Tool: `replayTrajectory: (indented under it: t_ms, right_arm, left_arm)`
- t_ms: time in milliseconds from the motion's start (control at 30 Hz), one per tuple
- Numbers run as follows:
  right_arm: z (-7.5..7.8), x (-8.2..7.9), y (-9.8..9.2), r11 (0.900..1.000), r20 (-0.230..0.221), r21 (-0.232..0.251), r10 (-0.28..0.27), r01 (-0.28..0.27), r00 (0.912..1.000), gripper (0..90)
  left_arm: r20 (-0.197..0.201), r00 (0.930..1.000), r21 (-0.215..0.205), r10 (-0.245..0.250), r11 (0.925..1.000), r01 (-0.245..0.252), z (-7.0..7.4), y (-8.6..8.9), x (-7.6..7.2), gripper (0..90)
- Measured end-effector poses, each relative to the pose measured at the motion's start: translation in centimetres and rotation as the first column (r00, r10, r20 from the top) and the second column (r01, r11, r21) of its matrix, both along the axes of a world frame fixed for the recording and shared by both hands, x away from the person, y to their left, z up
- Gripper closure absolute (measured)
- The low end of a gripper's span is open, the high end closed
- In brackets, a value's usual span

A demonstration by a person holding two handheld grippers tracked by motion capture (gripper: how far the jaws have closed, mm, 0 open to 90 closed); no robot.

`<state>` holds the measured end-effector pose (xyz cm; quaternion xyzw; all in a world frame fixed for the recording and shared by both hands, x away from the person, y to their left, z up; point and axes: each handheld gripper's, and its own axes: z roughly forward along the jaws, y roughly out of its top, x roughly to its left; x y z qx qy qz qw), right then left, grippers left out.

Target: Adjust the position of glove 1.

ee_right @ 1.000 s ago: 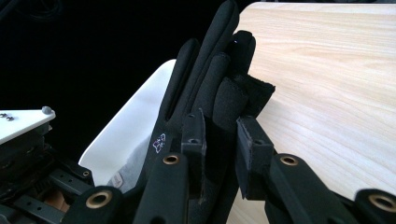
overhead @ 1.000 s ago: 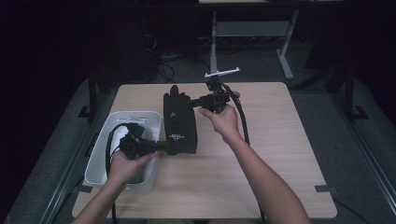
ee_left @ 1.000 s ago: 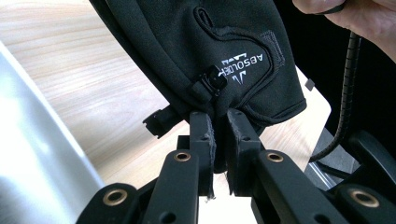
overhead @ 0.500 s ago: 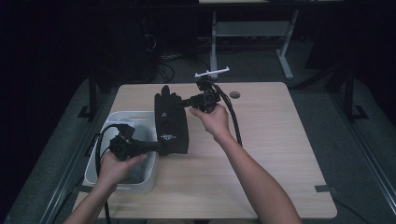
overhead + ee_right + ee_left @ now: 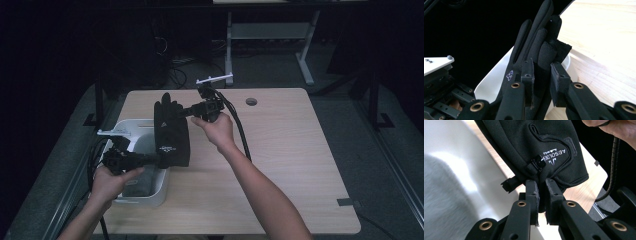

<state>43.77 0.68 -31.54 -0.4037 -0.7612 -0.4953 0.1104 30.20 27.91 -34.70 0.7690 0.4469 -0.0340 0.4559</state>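
A pale wooden table (image 5: 280, 170) with rounded corners stands on a grey floor (image 5: 350, 105) in a dark room; its top has a small round cable hole (image 5: 251, 101) near the far edge. Behind it, in the gloom, the white legs of another desk (image 5: 305, 55) rise from the floor, with dark cables (image 5: 175, 65) lying loose beside them. A strip of dark tape (image 5: 348, 202) sticks to the near right corner of the tabletop.

At the table's left side sits a white plastic bin (image 5: 145, 197) with a grey cloth (image 5: 137, 182) in its bottom. A black fabric glove (image 5: 171, 130) with white lettering on the cuff hangs stretched in the air, partly above the bin's right rim and partly above the wood.

The left gripper (image 5: 150, 160) comes in from the near left, held in the person's left hand (image 5: 112, 182); its jaws are pressed together on the glove's cuff edge, as the left gripper view shows, where the glove (image 5: 536, 152) fills the upper part above the pinching pads. The right gripper (image 5: 187, 111), held in the person's right hand (image 5: 216, 131), clamps the glove near its fingers; in the right gripper view the glove (image 5: 536, 50) passes between the jaws with its fingers pointing up past the bin (image 5: 496, 80).
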Motion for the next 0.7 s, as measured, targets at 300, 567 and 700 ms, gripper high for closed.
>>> replayTrajectory:
  t_ms: [300, 567, 700]
  right_arm:
    - [-0.6, 0.0, 1.7, 1.0, -0.019, 0.003, 0.019, -0.019, 0.9996, 75.1]
    - [-0.6, 0.1, 3.0, 1.0, -0.026, 0.0, 0.031, -0.031, 0.9992, 75.1]
    - [-0.5, 0.1, 3.8, 0.999, -0.029, 0.002, 0.043, -0.043, 0.9987, 75.1]
  left_arm:
    - [-0.007, 0.9998, 0.002, 0.019, 0.9998, -0.019, -0.2, 1.9, -0.4, 82.8]
    - [-0.016, 0.9994, -0.001, 0.031, 0.9995, -0.031, -0.2, 2.9, -0.7, 82.8]
    - [-0.012, 0.9993, 0.001, 0.035, 0.9994, -0.035, -0.2, 3.7, -0.9, 82.8]
